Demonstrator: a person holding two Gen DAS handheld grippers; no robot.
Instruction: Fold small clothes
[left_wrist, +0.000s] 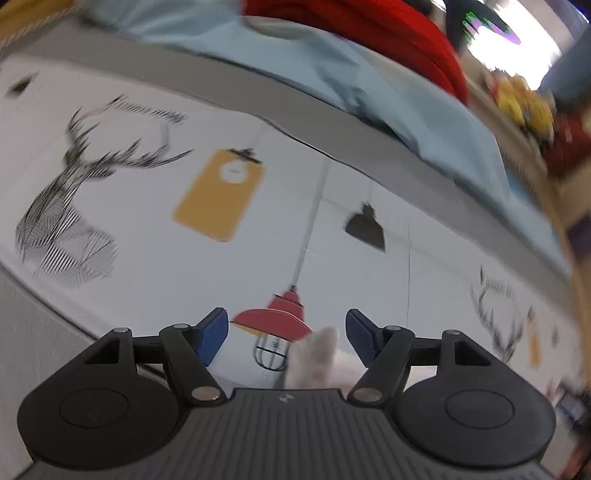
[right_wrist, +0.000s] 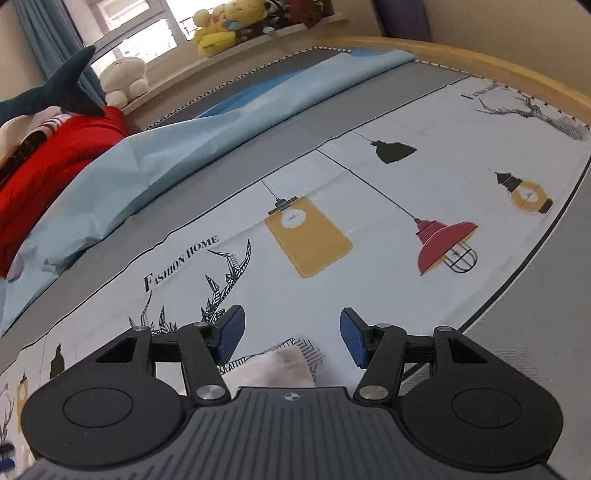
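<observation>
**Both grippers spread above a small pale garment on the printed bed sheet**

Nearest the right wrist camera, a small whitish garment (right_wrist: 275, 369) lies on the sheet just below the right gripper (right_wrist: 292, 334), whose blue pads (right_wrist: 231, 334) stand wide apart with nothing between them. From the left wrist view, blurred, the left gripper (left_wrist: 286, 334) is likewise released, and a pale piece of cloth (left_wrist: 317, 360) shows between and beneath its fingers, untouched as far as can be told.

Under both lies a white sheet (right_wrist: 388, 295) printed with lamps, deer heads and the words "FASHION HOME", bordered by a grey band (right_wrist: 258, 147). Ahead of the right gripper the sheet runs flat to a wooden bed rail (right_wrist: 480, 55).

Along the far side a crumpled light-blue cover (right_wrist: 166, 147) rests on the grey band, with a red quilt (right_wrist: 55, 162) piled behind it. A dark shark plush (right_wrist: 70, 92) sits above the quilt. Stuffed toys (right_wrist: 221, 29) line the window ledge.
</observation>
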